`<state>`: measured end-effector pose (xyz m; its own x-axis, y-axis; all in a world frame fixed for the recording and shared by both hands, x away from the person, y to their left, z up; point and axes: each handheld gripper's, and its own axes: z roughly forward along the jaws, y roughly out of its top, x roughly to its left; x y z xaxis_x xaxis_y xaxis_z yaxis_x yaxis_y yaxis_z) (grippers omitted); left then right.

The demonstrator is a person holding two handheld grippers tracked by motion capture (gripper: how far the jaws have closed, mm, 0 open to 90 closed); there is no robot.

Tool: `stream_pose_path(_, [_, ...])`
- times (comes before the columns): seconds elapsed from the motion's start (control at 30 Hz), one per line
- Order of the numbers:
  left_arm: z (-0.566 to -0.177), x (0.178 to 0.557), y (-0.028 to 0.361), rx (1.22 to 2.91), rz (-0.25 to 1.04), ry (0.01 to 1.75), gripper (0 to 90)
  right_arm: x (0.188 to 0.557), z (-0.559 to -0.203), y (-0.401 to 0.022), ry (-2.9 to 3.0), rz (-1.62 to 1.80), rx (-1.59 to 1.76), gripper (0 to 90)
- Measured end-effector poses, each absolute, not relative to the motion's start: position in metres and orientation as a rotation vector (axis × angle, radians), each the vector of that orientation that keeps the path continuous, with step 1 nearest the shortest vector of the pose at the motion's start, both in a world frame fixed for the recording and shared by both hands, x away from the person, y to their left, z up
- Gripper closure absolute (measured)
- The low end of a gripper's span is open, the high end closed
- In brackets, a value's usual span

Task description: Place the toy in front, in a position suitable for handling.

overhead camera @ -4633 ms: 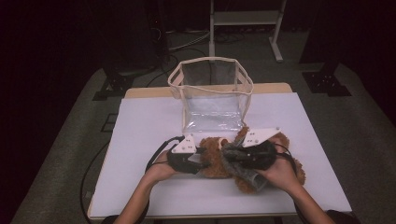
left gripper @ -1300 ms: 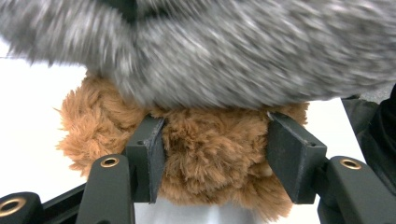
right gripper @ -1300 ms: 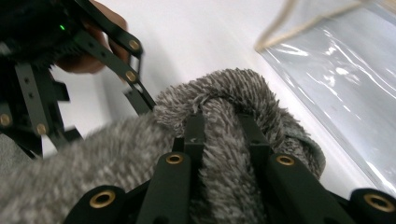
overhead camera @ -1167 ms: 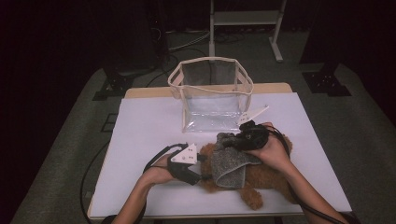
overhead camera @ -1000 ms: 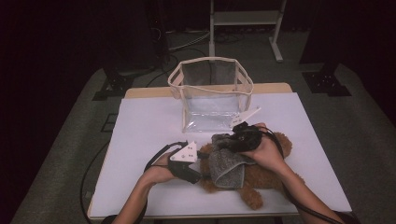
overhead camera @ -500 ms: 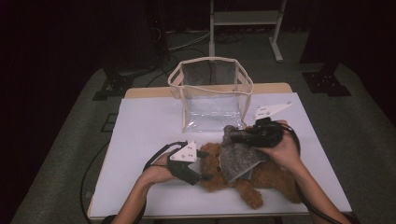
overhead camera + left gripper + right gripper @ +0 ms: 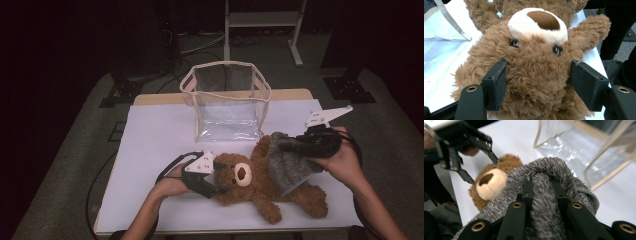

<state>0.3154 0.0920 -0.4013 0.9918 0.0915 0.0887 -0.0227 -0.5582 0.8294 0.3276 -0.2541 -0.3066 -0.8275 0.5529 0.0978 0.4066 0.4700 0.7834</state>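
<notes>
Bear [image 7: 250, 182] lies on its back on the white table [image 7: 155, 130], just in front of the clear bag [image 7: 227, 102], with its head toward the left gripper [image 7: 218, 184] and its legs toward the near right edge of the table. The grey knitted garment [image 7: 290, 162] covers the body of the bear on the side away from the head, and one fold of it is lifted up from the bear.

The left gripper stands at the head of the bear. In the left gripper view its two black jaws sit on both sides of the head [image 7: 536, 62], below the eyes, and the pads press into the fur. Its jaws have just been opening a little, with the head between them, but they grasp the head.

The right gripper [image 7: 287, 146] is to the right of the bear, above its body. In the right gripper view its jaws are clenched on the raised fold of the grey knitted garment [image 7: 544, 185], pinched tight between the pads.

The clear bag stands upright and open behind the bear, apart from both grippers.
</notes>
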Motion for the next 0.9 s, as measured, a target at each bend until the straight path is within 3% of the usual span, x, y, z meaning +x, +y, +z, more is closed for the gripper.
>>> stream_pose_path(0.23, [-0.396, 0.316, 0.09, 2.121, 0.192, 0.053, 25.8, 0.35, -0.353, -0.189, 2.743, 1.251, 0.757, 76.1])
stream_pose_path(0.37, [-0.397, 0.314, 0.085, 2.139, 0.198, 0.046, 25.5, 0.352, -0.356, -0.16, 2.76, 1.246, 0.687, 76.1])
stream_pose_path(0.67, [-0.401, 0.308, 0.081, 2.16, 0.161, -0.011, 30.5, 0.351, -0.357, -0.197, 2.737, 1.301, 0.8, 76.1])
stream_pose_path(0.9, [-0.398, 0.303, 0.08, 2.177, 0.141, -0.058, 30.4, 0.354, -0.353, -0.16, 2.792, 1.35, 0.691, 75.9])
